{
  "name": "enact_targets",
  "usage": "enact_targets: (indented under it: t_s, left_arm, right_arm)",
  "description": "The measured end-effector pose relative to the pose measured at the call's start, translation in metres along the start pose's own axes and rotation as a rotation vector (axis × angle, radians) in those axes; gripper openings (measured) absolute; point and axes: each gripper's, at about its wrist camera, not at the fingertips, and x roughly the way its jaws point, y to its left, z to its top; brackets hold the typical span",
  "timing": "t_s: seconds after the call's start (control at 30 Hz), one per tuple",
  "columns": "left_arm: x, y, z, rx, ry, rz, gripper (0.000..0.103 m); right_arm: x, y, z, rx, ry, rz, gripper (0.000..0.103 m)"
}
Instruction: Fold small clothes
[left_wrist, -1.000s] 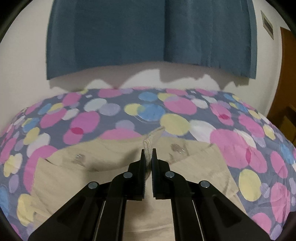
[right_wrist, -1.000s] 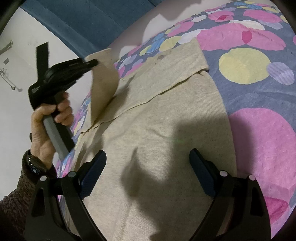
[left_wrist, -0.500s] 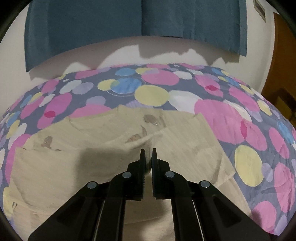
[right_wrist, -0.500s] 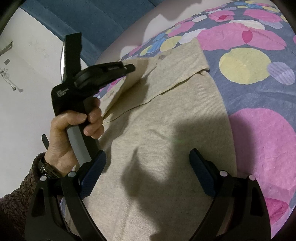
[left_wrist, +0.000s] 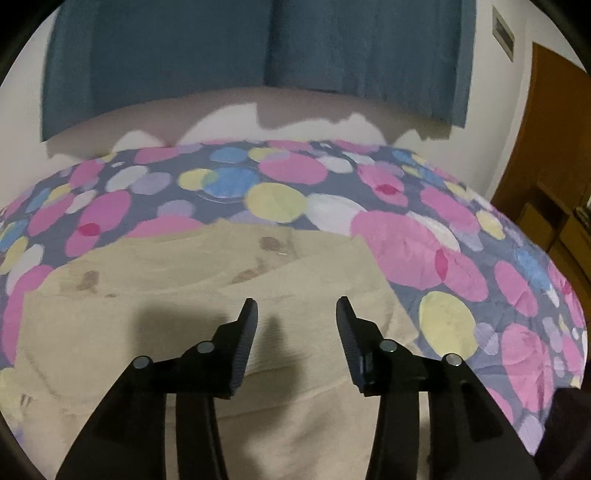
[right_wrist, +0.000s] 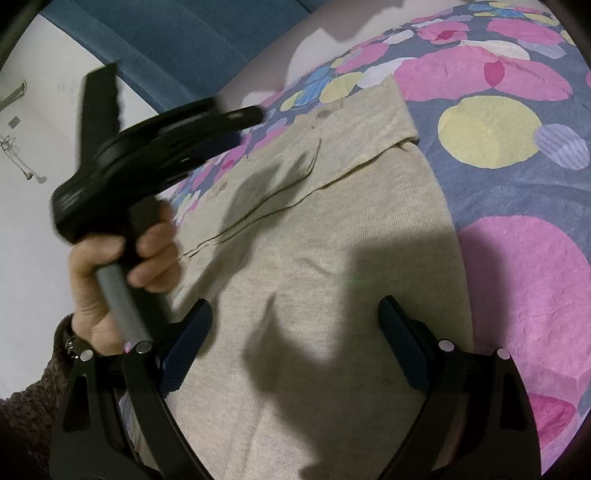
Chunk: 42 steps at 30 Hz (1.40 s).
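No text, label, brand or number can be read in either view. The black body of the left tongs (right_wrist: 236, 114), seen from the right wrist camera, is smeared by motion blur, so any marking on it is illegible. The beige garment (left_wrist: 207, 280) carries only small brownish marks, too soft to tell as letters or a motif

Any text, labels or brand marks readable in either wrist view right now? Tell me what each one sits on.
No text can be read in either view.
Side of the left gripper body: small pale lettering, too blurred to read.
Beige garment: no label or print visible.
Spotted bedcover: pattern only, no words.
Wall plate: no legible marking.
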Motion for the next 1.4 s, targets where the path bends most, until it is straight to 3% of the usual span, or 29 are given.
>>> enact_targets:
  t_s: [0.17, 0.27, 0.4, 0.63, 0.8, 0.9, 0.93, 1.0, 1.03, 1.23, 1.33, 1.4]
  left_arm:
    - [-0.040, 0.070, -0.020, -0.093, -0.023, 0.062, 0.046]
    - [-0.065, 0.122, -0.044, -0.136, -0.032, 0.164, 0.046]
    - [-0.082, 0.177, -0.075, -0.177, -0.005, 0.294, 0.046]
    - [-0.084, 0.248, -0.105, -0.318, 0.040, 0.405, 0.046]
    - [-0.078, 0.265, -0.111, -0.354, 0.066, 0.413, 0.046]
    - [-0.077, 0.269, -0.115, -0.372, 0.076, 0.406, 0.046]
    - [-0.076, 0.270, -0.116, -0.374, 0.080, 0.405, 0.046]
    - [-0.073, 0.271, -0.116, -0.376, 0.089, 0.405, 0.046]
    - [-0.072, 0.271, -0.117, -0.377, 0.094, 0.404, 0.046]
    - [-0.069, 0.274, -0.118, -0.388, 0.112, 0.408, 0.046]
    - [-0.066, 0.277, -0.119, -0.394, 0.122, 0.408, 0.048]
    - [-0.065, 0.278, -0.119, -0.396, 0.127, 0.406, 0.049]
  right_arm:
    - [-0.002, 0.008, 0.004, 0.017, 0.005, -0.002, 0.091]
    - [-0.008, 0.024, 0.013, 0.004, -0.012, 0.034, 0.090]
    - [0.000, 0.042, 0.043, -0.038, -0.031, 0.010, 0.089]
    - [0.063, 0.026, 0.110, 0.046, 0.012, -0.067, 0.070]
    - [0.112, 0.008, 0.129, 0.114, 0.077, -0.147, 0.069]
    - [0.128, 0.006, 0.130, 0.112, 0.089, -0.170, 0.058]
    - [0.131, 0.008, 0.132, 0.096, 0.090, -0.179, 0.051]
    - [0.136, 0.009, 0.135, 0.083, 0.110, -0.174, 0.026]
    - [0.136, 0.010, 0.136, 0.076, 0.116, -0.175, 0.006]
    - [0.116, 0.007, 0.140, 0.052, 0.043, -0.202, 0.004]
    - [0.124, -0.009, 0.135, 0.076, 0.071, -0.243, 0.004]
    - [0.127, -0.016, 0.133, 0.090, 0.076, -0.226, 0.004]
